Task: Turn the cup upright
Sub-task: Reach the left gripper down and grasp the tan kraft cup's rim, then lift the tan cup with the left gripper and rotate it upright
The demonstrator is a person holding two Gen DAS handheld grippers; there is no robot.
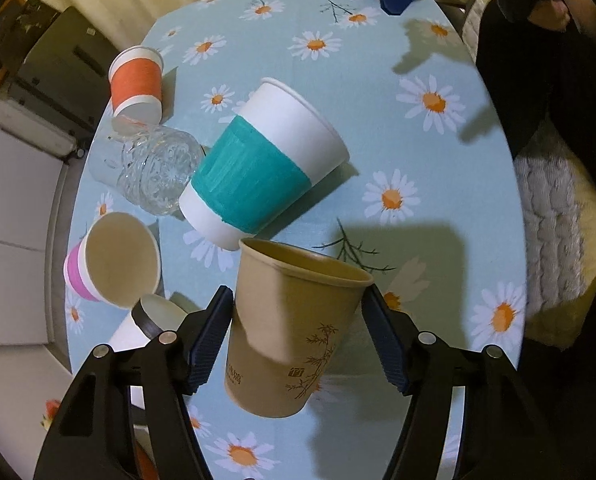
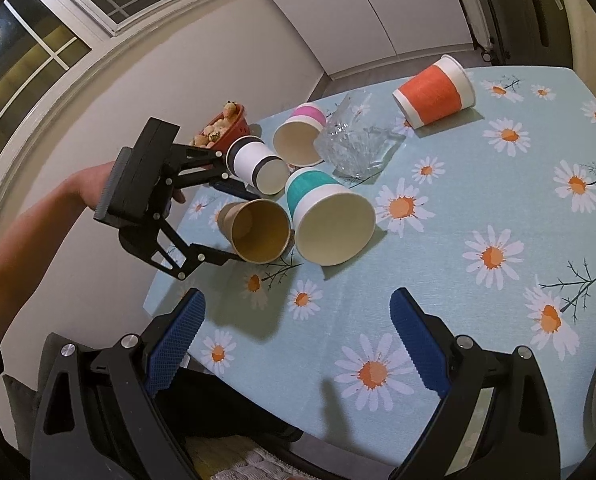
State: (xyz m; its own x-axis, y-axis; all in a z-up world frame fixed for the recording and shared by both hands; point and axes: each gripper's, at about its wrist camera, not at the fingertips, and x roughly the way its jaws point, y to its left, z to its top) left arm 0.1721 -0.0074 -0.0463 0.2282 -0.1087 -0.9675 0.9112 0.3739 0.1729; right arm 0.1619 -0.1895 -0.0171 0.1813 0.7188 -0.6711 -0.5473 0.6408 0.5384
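Two grippers: left gripper (image 1: pixel 298 336) clamped on tilted brown cup (image 1: pixel 294 332); right gripper (image 2: pixel 298 340) fingers apart over table (image 2: pixel 438 240).

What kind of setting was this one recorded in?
Probably a home dining area: a table with a daisy-print tablecloth, tall white cupboard doors behind it, and a window dark outside.

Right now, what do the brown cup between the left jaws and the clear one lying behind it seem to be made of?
Brown cup: probably matte kraft paper, given its rolled rim, dull tan wall and printed bamboo. Clear cup: looks like cut glass, transparent with glossy, sparkling facets, though moulded plastic cannot be ruled out.
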